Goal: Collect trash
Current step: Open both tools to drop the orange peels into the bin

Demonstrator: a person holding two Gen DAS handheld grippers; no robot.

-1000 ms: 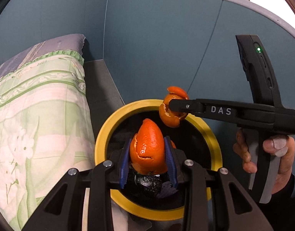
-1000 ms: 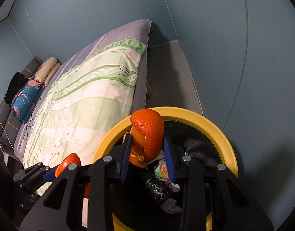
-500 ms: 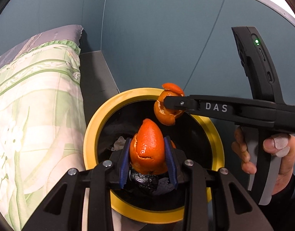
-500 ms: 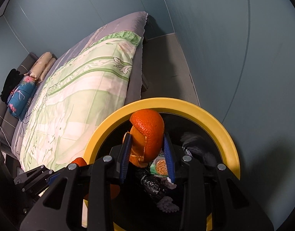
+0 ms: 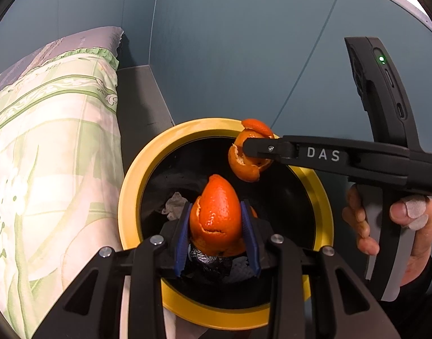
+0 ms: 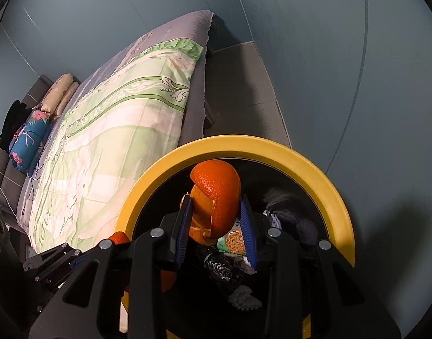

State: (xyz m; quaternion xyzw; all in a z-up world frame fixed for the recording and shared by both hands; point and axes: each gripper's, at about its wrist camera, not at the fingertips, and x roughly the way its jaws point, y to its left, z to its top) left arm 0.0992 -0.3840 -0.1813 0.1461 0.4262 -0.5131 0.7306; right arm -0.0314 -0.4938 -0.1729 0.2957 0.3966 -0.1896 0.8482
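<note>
While both sets of jaws are clamped on peel, each piece hangs over the open mouth of the bin, which is what a release depends on. The left gripper (image 5: 216, 223) pinches a pointed orange peel (image 5: 217, 214) between its blue pads, tip pointing away from the camera, directly above the black interior of the yellow-rimmed bin (image 5: 131, 197). The right gripper (image 6: 216, 214) grips a curled orange peel (image 6: 216, 195) the same way; seen from the left wrist, that piece sits just inside the far rim, nearer the edge than the left one. Judging by this, the left piece has the safer drop, while the right one could clip the rim. Both tools angle steeply downward, and the person's right hand (image 5: 408, 226) is wrapped round its handle beside the bin. Crumpled paper, a black bag and a snack wrapper (image 6: 235, 240) lie below. A bed with a green quilt (image 6: 108, 147) stands just beside the bin.
</note>
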